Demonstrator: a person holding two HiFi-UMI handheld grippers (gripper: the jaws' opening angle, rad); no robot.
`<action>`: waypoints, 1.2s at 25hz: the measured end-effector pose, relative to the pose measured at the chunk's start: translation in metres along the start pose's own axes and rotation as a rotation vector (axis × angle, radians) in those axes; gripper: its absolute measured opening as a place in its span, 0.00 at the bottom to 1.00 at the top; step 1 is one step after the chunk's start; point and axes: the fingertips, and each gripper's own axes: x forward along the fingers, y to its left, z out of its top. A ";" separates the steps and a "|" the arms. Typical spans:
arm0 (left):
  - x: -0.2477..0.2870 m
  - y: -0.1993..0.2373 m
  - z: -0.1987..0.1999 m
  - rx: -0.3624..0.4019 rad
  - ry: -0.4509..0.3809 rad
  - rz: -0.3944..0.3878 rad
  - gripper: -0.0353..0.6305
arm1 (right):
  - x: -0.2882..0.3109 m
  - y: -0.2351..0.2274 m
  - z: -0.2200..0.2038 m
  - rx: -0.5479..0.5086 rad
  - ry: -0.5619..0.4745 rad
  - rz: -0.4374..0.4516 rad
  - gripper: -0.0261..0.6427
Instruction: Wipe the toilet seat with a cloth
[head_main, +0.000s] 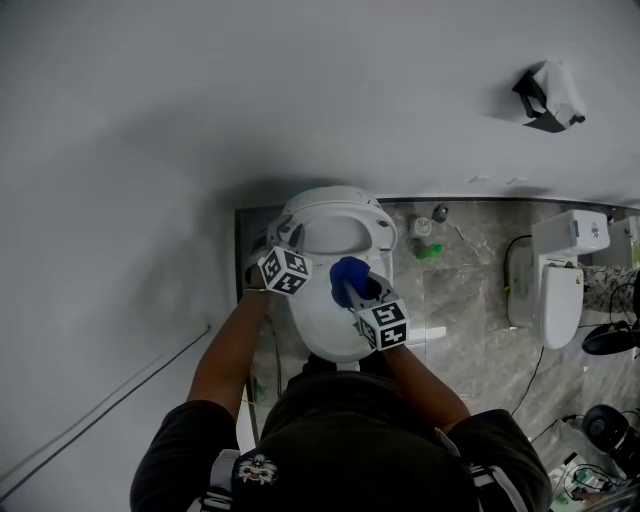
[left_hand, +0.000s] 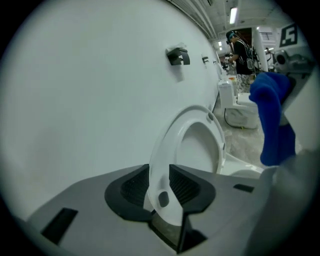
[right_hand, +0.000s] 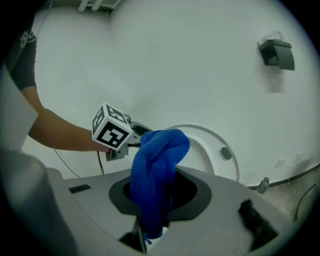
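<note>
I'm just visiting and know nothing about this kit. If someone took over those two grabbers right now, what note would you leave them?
Left gripper: jaws apart, one on either side of the rim of the raised toilet seat, not clearly pinching it.
Right gripper: shut on the blue cloth, held above the bowl, not touching the seat.
Done: seat is up, cloth is in hand.
Left: bring the cloth to the seat and wipe it. Whether any part is already wiped cannot be told.
</note>
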 end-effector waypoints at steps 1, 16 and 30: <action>0.004 0.001 -0.002 0.024 0.016 0.000 0.22 | -0.003 -0.004 0.001 0.000 -0.004 -0.007 0.15; -0.019 -0.023 -0.020 0.076 0.097 -0.102 0.22 | -0.038 -0.023 0.030 -0.005 -0.074 0.023 0.15; -0.100 -0.099 -0.049 0.014 0.188 -0.134 0.22 | -0.104 0.029 0.097 -0.066 -0.219 0.294 0.15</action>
